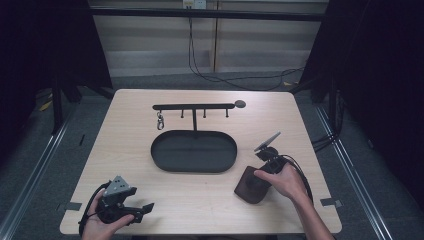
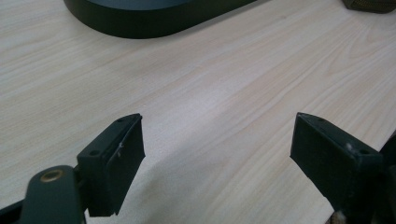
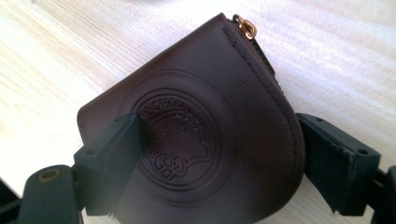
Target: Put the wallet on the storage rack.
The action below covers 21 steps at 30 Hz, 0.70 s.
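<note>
Right tool (image 3: 219, 158) spread wide, straddling brown leather pouch (image 3: 196, 126) lying flat on bench (image 1: 200, 195), near tray (image 1: 194, 151); left tool (image 2: 217, 158) released, empty. Risk: jaws skidding off pouch's curved edge on closing

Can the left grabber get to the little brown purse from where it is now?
Probably not right away: the left gripper sits open at the table's near left corner, while the brown purse lies far right, under the right gripper.

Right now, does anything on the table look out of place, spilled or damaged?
Nothing stands out. The black oval tray and its hook rack stand upright, one key clip hangs from it, and the brown leather pouch looks intact between the right gripper's jaws.
</note>
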Each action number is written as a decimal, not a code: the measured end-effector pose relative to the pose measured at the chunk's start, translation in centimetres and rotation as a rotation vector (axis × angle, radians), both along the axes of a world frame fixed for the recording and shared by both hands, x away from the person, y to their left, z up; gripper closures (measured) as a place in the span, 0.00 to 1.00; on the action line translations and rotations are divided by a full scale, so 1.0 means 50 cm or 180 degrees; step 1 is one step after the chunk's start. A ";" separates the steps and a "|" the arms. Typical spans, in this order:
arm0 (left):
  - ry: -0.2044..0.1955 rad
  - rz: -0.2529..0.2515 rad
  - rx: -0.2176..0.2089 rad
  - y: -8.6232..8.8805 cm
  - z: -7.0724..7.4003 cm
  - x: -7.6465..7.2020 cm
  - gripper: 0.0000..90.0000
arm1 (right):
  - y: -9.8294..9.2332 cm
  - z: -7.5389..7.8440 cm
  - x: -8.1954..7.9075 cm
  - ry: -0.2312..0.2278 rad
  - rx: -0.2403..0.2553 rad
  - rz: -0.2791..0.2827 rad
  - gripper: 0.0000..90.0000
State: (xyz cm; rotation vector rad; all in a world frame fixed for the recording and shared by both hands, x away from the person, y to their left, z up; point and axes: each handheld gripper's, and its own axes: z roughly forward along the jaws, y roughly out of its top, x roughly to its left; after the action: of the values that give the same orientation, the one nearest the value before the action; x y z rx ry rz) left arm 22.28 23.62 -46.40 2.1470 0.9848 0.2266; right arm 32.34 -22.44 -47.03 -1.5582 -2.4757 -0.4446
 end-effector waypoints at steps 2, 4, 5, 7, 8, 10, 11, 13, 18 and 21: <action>-0.0003 -0.0010 0.0012 0.000 0.000 0.000 0.19 | -0.004 -0.003 0.005 0.0071 0.0046 0.0004 0.18; 0.0026 -0.0011 0.0007 -0.001 -0.002 0.000 0.19 | -0.006 -0.004 0.008 0.0093 0.0084 0.0012 0.18; 0.0019 -0.0018 0.0027 0.000 -0.002 0.000 0.19 | -0.005 -0.004 0.008 0.0087 0.0098 0.0031 0.18; 0.0024 -0.0014 0.0031 -0.001 -0.003 0.001 0.19 | -0.006 -0.004 0.009 0.0077 0.0126 0.0042 0.18; 0.0053 -0.0040 0.0035 -0.001 -0.004 0.002 0.19 | -0.006 -0.004 0.010 0.0082 0.0130 0.0042 0.19; 0.0051 -0.0030 0.0039 -0.002 -0.005 0.002 0.19 | -0.008 -0.004 0.010 0.0098 0.0147 0.0041 0.21; 0.0043 -0.0023 0.0038 -0.002 -0.005 0.002 0.19 | -0.009 -0.003 0.012 0.0129 0.0140 0.0027 0.22; 0.0046 -0.0035 0.0040 -0.002 -0.004 0.001 0.19 | -0.010 -0.001 0.016 0.0162 0.0146 0.0031 0.26; 0.0036 -0.0006 0.0023 0.001 -0.004 0.001 0.19 | -0.022 0.016 0.018 0.0104 0.0152 -0.0066 0.42; 0.0069 -0.0052 0.0046 0.000 -0.004 0.002 0.19 | -0.024 0.021 0.016 0.0087 0.0152 -0.0075 0.48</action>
State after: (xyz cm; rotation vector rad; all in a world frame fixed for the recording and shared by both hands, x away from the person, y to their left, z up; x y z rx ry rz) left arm 22.38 23.61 -46.60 2.1741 0.9803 0.2033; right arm 33.13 -23.65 -45.99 -1.5661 -2.4107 -0.4791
